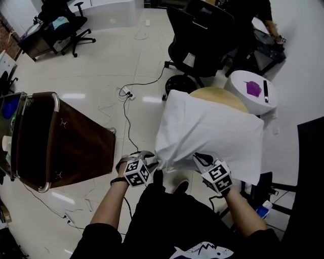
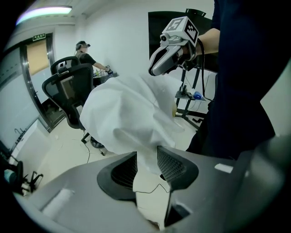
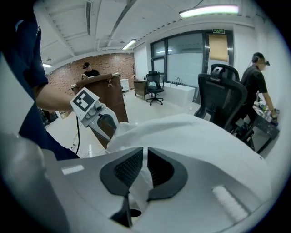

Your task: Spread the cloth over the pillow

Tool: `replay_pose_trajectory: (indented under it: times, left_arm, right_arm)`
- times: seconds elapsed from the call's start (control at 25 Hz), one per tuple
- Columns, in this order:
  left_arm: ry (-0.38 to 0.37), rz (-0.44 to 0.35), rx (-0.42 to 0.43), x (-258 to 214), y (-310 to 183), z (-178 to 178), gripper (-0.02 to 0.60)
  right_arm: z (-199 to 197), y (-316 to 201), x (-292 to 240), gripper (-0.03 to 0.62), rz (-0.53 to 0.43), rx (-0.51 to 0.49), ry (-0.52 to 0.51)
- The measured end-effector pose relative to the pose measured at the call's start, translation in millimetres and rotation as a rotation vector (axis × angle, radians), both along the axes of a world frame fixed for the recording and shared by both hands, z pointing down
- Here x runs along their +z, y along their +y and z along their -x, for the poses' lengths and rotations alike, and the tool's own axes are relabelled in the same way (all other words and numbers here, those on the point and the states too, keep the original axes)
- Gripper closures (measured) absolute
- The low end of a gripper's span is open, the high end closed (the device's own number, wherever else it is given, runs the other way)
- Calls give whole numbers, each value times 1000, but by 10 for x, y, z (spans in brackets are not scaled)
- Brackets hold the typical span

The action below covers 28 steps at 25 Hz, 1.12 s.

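A white cloth lies draped over a pale yellow pillow, which shows only at its far edge. The cloth's near edge is gathered toward both grippers. My left gripper is at the cloth's near left corner. In the left gripper view a bunch of cloth hangs between its widely parted jaws. My right gripper holds the near edge further right. In the right gripper view its pads are nearly together, pinching a fold of cloth.
A brown cabinet stands to the left. Behind the pillow stands a black office chair, and a white round stool carrying a purple thing is at its right. Cables cross the floor. A person stands at the far right.
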<state>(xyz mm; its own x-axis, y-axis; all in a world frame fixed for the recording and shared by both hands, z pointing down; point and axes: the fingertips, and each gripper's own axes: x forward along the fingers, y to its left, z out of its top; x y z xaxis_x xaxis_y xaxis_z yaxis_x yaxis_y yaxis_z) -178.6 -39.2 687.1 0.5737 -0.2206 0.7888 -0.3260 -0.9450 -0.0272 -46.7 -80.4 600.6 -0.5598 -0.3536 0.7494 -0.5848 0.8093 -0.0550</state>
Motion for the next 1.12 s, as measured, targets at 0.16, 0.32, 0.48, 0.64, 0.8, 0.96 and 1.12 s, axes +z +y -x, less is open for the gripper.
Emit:
replay_pose_trajectory:
  times: [0.16,0.32,0.48,0.64,0.8,0.96,1.12]
  left_arm:
    - [-16,-59,43,-85,-49,-105,516]
    - [-13,-127,61,-320,-91,-114,577]
    - [-32,-154,60,-541,-94,12,580]
    - [-100,-184,10,-683,-173,365,581]
    - [-186,-122,-13,-511,-180,637,581]
    - [-174,7,-10,-181,-48,582,580]
    - [-148,133,6,26,115,481,569]
  right_arm:
    - [108,81,-15,557,0,-24,-13]
    - [165,138,-44,557,-3,-43,-23]
    - [143,147,-15,557,-5,-42,-17]
    - [85,142,42,557,0,-34,2]
    - [74,150,57,557,7,-28,-4]
    - [110,163,49,557,8,-33,-11]
    - [88,162,47,557,8,-27,-12]
